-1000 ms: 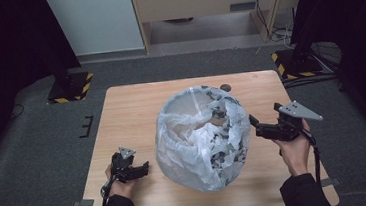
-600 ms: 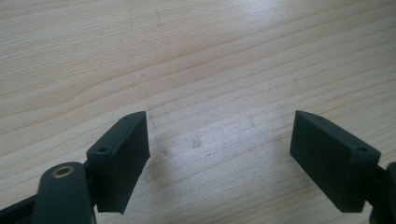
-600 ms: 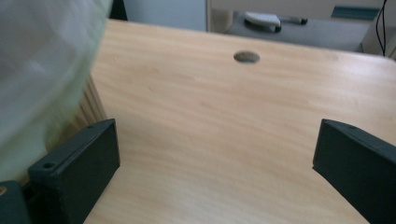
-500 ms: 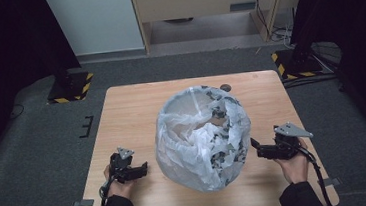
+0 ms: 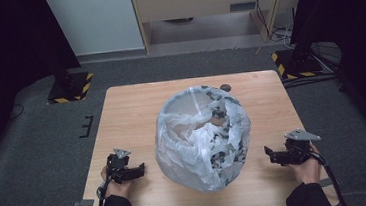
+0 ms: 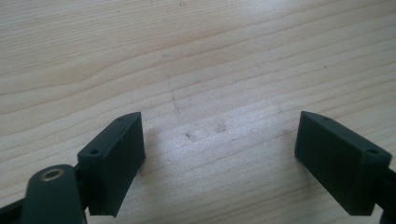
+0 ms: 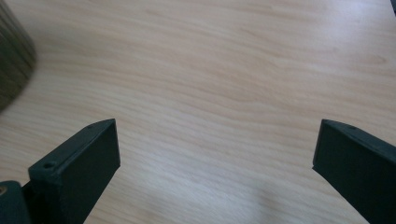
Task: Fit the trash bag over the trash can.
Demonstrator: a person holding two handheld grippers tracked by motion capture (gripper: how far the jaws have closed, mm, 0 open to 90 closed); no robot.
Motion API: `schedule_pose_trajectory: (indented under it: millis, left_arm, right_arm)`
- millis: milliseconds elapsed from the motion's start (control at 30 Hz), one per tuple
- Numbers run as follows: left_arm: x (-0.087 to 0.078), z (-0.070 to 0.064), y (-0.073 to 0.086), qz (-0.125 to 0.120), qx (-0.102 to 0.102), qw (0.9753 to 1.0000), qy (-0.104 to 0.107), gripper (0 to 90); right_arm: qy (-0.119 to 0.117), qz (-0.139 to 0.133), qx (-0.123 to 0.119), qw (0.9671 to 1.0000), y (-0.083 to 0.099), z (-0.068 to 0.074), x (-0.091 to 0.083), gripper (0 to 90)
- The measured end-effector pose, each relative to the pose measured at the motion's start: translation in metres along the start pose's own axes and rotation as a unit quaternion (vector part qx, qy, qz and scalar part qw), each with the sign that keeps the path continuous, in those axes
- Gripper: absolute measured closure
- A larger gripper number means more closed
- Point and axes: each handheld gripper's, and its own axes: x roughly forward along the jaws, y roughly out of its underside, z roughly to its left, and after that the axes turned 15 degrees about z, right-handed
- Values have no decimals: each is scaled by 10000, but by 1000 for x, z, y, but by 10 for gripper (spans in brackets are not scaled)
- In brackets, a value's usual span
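A round bin lined with a crinkled translucent plastic bag [image 5: 201,136] stands in the middle of the wooden table [image 5: 131,112]; the bag is pulled over the rim and hangs down the sides. My left gripper [image 5: 137,170] rests low by the table's near left, open, pointing toward the bin and apart from it. In the left gripper view the jaws of this gripper [image 6: 219,125] stand wide over bare wood. My right gripper [image 5: 271,154] lies near the front right, open, also apart from the bin. This gripper [image 7: 217,127] has nothing between its jaws; the bin's side [image 7: 14,60] is a dark blur at upper left.
A small dark round object [image 5: 226,87] lies near the table's far edge behind the bin. Black stands with yellow-striped bases [image 5: 69,88] [image 5: 295,65] sit on the grey floor beyond both far corners. Bare wood lies on both sides of the bin.
My right gripper has drawn back from the bin's right side toward the near edge and sunk lower to the table. The left gripper and the bin have stayed put.
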Motion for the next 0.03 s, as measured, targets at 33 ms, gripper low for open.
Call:
schedule_pose_trajectory:
  millis: [33]
  left_arm:
    - [0,0,0,5,-3,10000,8,152]
  right_arm:
    - [-4,25,37,10000,2,-3,1,9]
